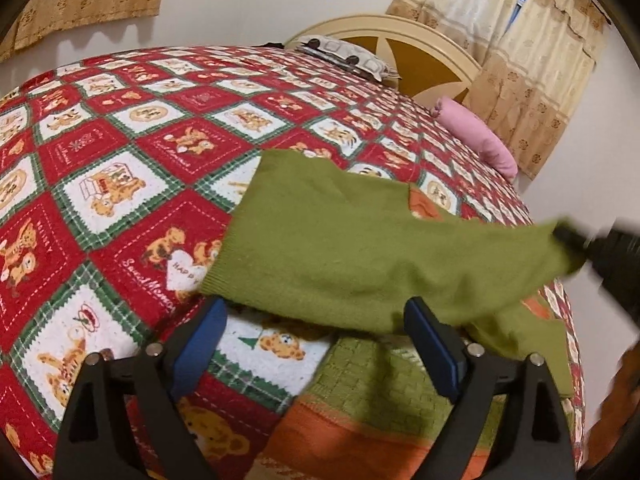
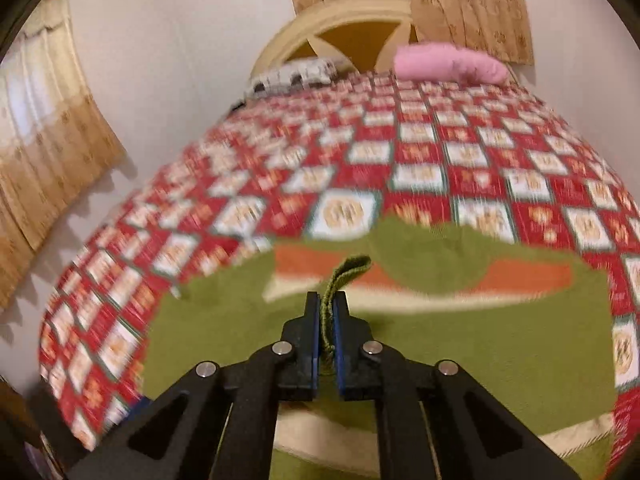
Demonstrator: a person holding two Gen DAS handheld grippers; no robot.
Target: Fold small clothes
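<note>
The right gripper [image 2: 328, 312] was pinching an edge of the green sweater [image 2: 400, 344], its blue pads pressed together on a thin ribbed fold that stood up between them, and from the left wrist view the same gripper sat at about three o'clock, lifting a flap of the garment clear of the bedspread [image 1: 120, 168]. The left gripper [image 1: 316, 340] was spread wide and held nothing, its fingers straddling a bare patch of quilt at six o'clock, just under the raised hem of the flap. The sweater lay near the foot of the bed, green above orange and cream bands, with a sleeve that seemed folded across the chest, though blur in the right wrist view made that hard to confirm. To do this step well, I judged the lifted flap should be carried across in one smooth arc and kept taut, so the crease would fall straight rather than bunch. The free left gripper would serve best by pinning the garment's lower edge or taking the flap's other corner, so the body would not drag along the quilt. The pinch looked shallow, so a quick tug might let the knit slip. By count there were two grippers, one sweater, one bedspread, one pink pillow [image 1: 480, 140] at two o'clock, one patterned pillow [image 1: 344, 56] at twelve o'clock, one headboard [image 1: 424, 52] and two curtained windows
</note>
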